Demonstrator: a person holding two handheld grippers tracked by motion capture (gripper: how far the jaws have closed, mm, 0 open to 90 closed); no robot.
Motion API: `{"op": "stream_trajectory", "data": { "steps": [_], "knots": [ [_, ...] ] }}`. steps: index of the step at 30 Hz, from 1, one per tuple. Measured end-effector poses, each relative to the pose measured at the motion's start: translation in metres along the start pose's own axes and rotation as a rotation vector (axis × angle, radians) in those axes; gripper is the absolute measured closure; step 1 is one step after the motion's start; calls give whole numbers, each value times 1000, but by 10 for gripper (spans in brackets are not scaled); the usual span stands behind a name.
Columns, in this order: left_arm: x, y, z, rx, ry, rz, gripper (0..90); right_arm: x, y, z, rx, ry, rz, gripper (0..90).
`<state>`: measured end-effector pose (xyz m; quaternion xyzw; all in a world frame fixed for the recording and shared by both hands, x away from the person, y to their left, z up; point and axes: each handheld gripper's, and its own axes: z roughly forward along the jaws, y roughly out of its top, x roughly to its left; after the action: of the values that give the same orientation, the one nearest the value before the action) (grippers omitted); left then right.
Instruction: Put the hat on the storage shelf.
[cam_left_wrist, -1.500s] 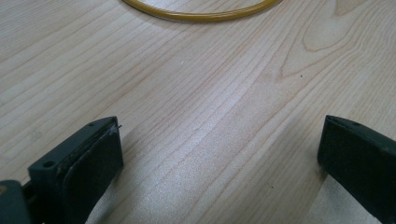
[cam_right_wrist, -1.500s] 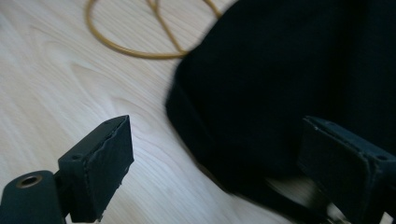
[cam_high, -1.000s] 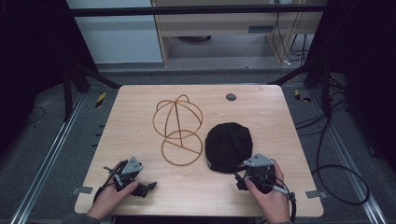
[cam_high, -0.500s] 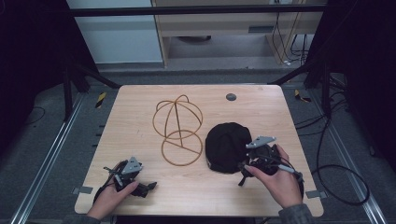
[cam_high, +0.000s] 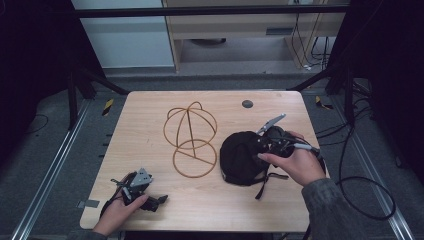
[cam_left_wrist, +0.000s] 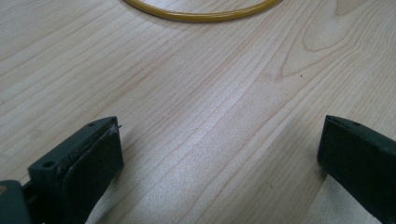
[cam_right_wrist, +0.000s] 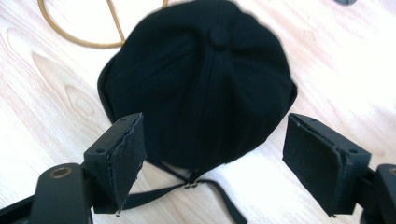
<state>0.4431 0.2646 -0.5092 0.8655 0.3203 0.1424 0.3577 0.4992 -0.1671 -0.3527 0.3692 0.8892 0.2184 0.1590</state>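
Note:
A black cap (cam_high: 242, 157) lies crown up on the wooden table (cam_high: 150, 115), right of a yellow-brown wire hat stand (cam_high: 191, 135). My right gripper (cam_high: 262, 145) hangs above the cap's right edge, pointing down at it. In the right gripper view the cap (cam_right_wrist: 205, 84) and its strap (cam_right_wrist: 205, 189) lie below the right gripper (cam_right_wrist: 215, 135). Its jaws have just been closing a little but stand open, with nothing pressed between the pads. My left gripper (cam_high: 159, 201) rests on the table at the front left. In the left gripper view the left gripper (cam_left_wrist: 219, 140) is open over bare wood, the stand's base ring (cam_left_wrist: 201, 16) beyond.
A small dark disc (cam_high: 247, 104) sits near the table's back edge. The right gripper's cable (cam_high: 350, 180) trails off the table's right side. The stand's ring (cam_right_wrist: 79, 39) lies just beyond the cap in the right gripper view.
My right hand has risen from the table's front right and moved back over the cap's right edge. The left hand has stayed where it was.

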Motion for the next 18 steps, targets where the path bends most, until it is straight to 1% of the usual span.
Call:
{"op": "stream_trajectory", "data": {
  "steps": [1, 4, 6, 7, 8, 11, 12, 14, 15, 16, 18],
  "knots": [
    [0, 0, 0, 0, 1, 1, 0, -1, 4, -1, 6, -1, -6, 205],
    [0, 0, 0, 0, 1, 3, 0, -5, 15, -3, 12, 27, -16, 206],
    [0, 0, 0, 0, 1, 3, 0, -8, 27, -4, 17, 29, -27, 217],
    [0, 0, 0, 0, 0, 3, 0, -8, 27, -4, 17, 29, -27, 217],
    [0, 0, 0, 1, 0, 2, 0, -9, 30, -5, 16, 30, -30, 213],
    [0, 0, 0, 3, 0, 3, 0, -13, 44, -7, 19, 26, -40, 151],
    [0, 0, 0, 3, 0, 3, 0, -13, 44, -7, 19, 26, -40, 151],
    [0, 0, 0, 3, 0, 3, 0, -15, 50, -7, 30, 27, -46, 161],
    [0, 0, 0, 3, 0, 3, 0, -16, 52, -6, 33, 32, -50, 172],
    [0, 0, 0, 3, -1, 3, 0, -18, 57, -4, 34, 49, -57, 186],
    [0, 0, 0, 3, -2, 4, 0, -20, 61, -4, 31, 59, -61, 193]
  ]
}}
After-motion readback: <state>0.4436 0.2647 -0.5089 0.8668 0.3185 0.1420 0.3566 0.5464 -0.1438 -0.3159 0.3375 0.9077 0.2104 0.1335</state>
